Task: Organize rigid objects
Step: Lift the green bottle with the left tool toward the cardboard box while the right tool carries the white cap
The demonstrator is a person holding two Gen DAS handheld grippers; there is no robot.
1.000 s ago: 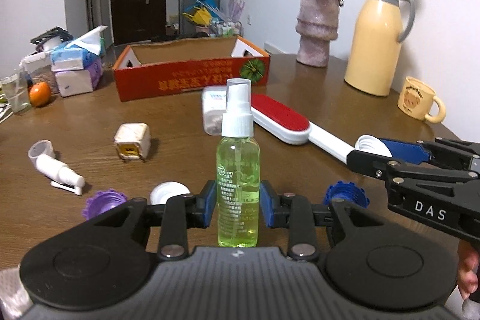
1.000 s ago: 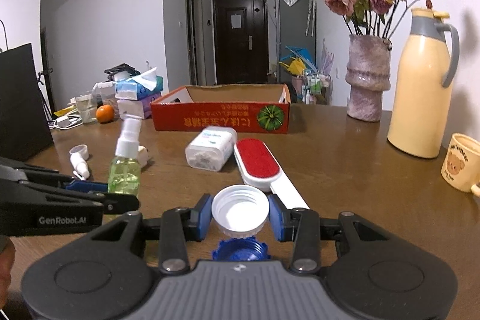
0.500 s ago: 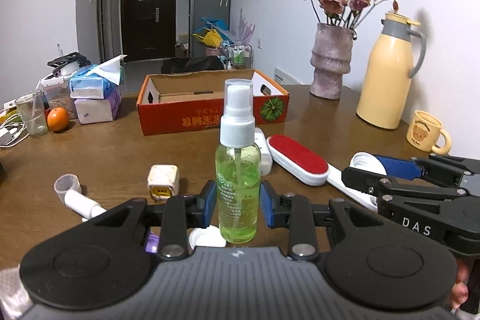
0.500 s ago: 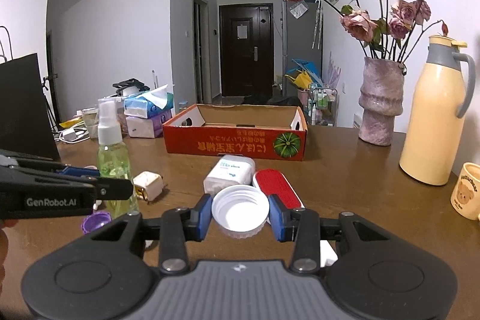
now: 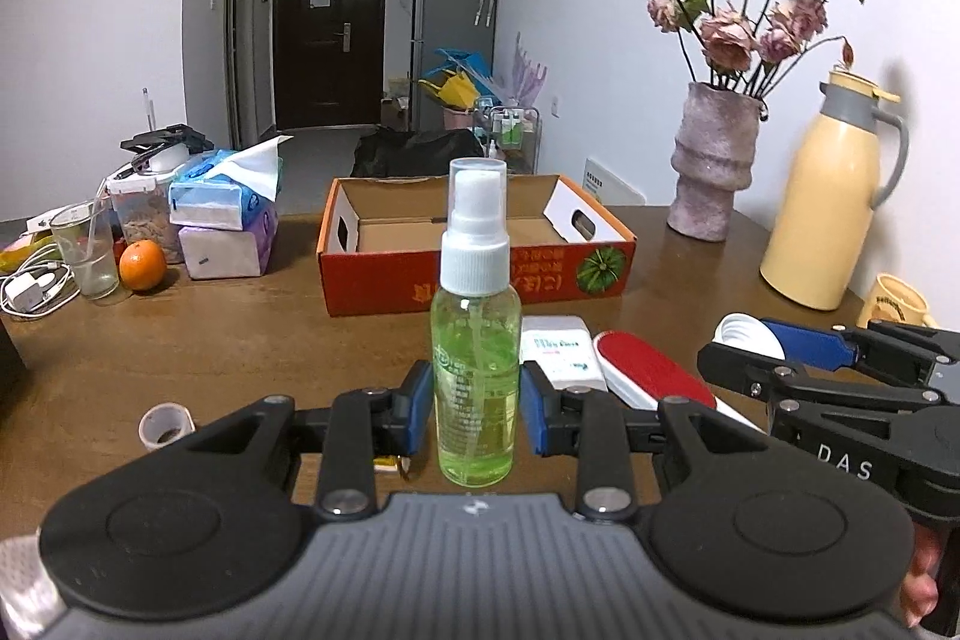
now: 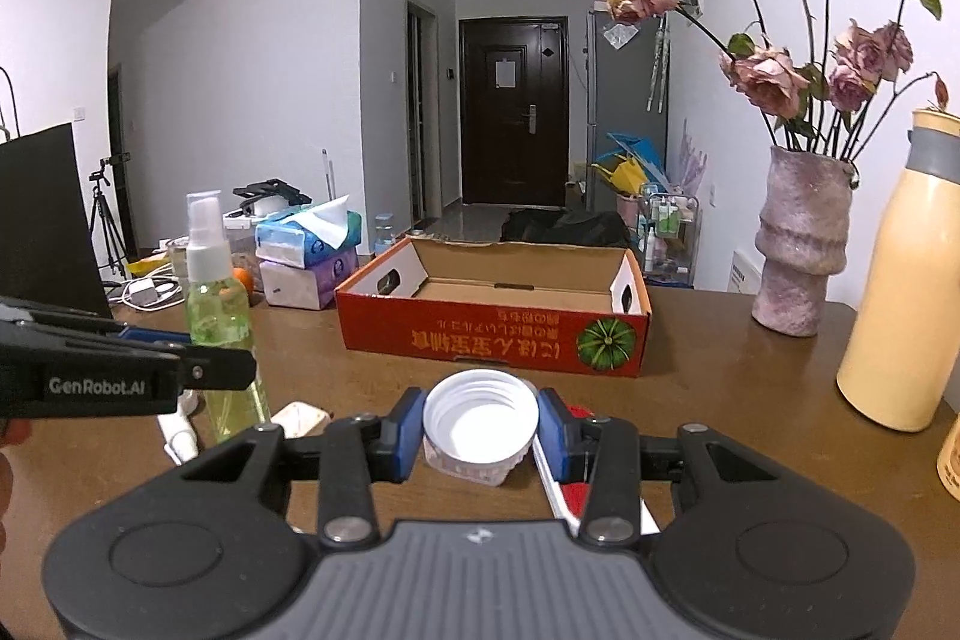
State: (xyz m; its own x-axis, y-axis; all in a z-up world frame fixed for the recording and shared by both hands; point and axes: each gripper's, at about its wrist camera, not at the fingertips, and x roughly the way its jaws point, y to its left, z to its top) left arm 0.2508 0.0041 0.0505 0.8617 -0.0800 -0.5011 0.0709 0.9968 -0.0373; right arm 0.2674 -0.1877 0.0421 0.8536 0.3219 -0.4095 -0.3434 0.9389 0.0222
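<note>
Left gripper (image 5: 475,403): clenched on green spray bottle (image 5: 476,358), upright, white pump top w/ clear cap, held above wooden table (image 5: 210,340).
Right gripper (image 6: 480,424): clenched on white screw cap (image 6: 479,415), open side up, held above table, short of box.
Orange cardboard box (image 6: 492,322): open-topped, mid-table, beyond both grippers; inside bare cardboard as far as visible.
Red lint brush (image 5: 651,379): flat on table, just beside white plastic container (image 5: 555,349).
Small clear cap (image 5: 166,424): on table, left.
Far left: tissue packs (image 5: 225,205), orange (image 5: 142,265), glass (image 5: 84,250).
Right: vase w/ dried roses (image 5: 714,160), yellow thermos jug (image 5: 828,208).
</note>
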